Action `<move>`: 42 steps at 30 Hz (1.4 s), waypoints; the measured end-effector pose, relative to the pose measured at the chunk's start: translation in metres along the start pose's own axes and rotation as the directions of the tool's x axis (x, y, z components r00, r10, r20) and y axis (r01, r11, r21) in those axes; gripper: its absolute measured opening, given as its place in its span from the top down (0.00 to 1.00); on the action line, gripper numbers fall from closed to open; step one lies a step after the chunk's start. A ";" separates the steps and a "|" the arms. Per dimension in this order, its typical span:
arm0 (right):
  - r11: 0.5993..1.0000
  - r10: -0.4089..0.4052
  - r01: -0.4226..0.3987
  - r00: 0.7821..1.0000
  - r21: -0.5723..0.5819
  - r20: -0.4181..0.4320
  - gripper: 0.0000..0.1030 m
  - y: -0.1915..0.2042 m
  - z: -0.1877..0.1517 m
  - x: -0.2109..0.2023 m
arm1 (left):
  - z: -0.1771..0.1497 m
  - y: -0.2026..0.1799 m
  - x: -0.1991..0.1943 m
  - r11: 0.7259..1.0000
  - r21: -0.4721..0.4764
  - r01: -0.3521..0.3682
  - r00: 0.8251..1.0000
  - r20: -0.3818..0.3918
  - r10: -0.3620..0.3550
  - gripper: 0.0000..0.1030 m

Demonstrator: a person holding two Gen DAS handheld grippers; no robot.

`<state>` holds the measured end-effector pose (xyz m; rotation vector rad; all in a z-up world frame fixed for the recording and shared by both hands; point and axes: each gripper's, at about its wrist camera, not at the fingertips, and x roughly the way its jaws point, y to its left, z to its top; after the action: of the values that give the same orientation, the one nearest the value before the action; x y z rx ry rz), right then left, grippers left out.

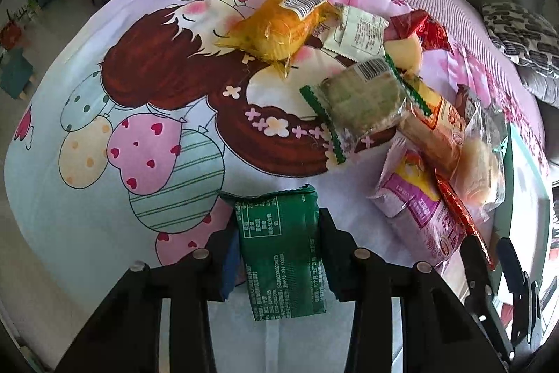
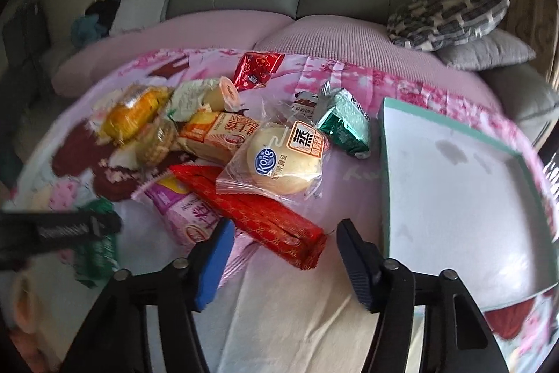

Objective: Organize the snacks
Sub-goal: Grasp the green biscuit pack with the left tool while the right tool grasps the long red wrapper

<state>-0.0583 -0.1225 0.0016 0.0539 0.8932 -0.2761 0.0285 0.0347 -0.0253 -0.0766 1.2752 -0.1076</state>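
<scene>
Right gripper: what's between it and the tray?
Nothing but bare cloth, in the right wrist view. The open right gripper straddles the red packet; the tray is empty.

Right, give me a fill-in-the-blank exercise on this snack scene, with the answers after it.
1. The left gripper is closed on a ____ snack packet.
2. The right gripper is ____, its fingers on either side of one end of the long red packet.
3. The teal-rimmed tray holds ____ snacks so far.
4. The steamed bun sits in a ____ wrapper.

Answers: green; open; no; clear
</scene>
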 end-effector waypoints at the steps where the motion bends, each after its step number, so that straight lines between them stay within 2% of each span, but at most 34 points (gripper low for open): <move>1: 1.000 0.002 -0.002 1.000 -0.022 -0.001 0.41 0.003 0.001 0.001 | 0.001 0.001 -0.001 1.000 -0.003 0.007 1.000 -0.002 -0.007 0.59; 9: 0.991 -0.012 0.012 1.000 -0.135 -0.006 0.61 0.020 0.006 0.011 | 0.004 0.006 -0.001 0.999 -0.029 0.031 1.000 -0.003 -0.031 0.59; 21: 0.979 -0.024 0.025 1.000 -0.201 0.009 0.74 0.038 0.012 0.024 | 0.006 0.010 0.001 0.999 -0.033 0.028 1.000 -0.008 -0.028 0.59; 30: 0.981 0.002 0.002 1.000 -0.192 0.019 0.83 0.034 0.012 0.011 | 0.005 0.007 -0.001 1.000 -0.029 0.004 1.000 0.012 -0.003 0.59; 33: 0.984 0.033 -0.028 0.999 -0.174 0.026 0.87 0.028 0.012 0.003 | 0.006 0.006 -0.002 1.000 -0.027 0.000 1.000 0.017 0.001 0.59; 38: 0.988 0.101 -0.096 0.994 -0.118 0.036 0.87 0.015 0.011 -0.009 | 0.005 0.003 -0.003 1.000 -0.023 -0.005 1.000 0.022 0.006 0.59; 42: 0.987 0.159 -0.158 0.987 -0.028 0.025 0.87 -0.001 0.012 -0.010 | 0.005 0.004 -0.004 1.000 -0.026 0.000 1.000 0.024 0.001 0.59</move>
<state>-0.0558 -0.1236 0.0171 0.0966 0.8601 -0.1163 0.0321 0.0392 -0.0209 -0.0999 1.2533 -0.0890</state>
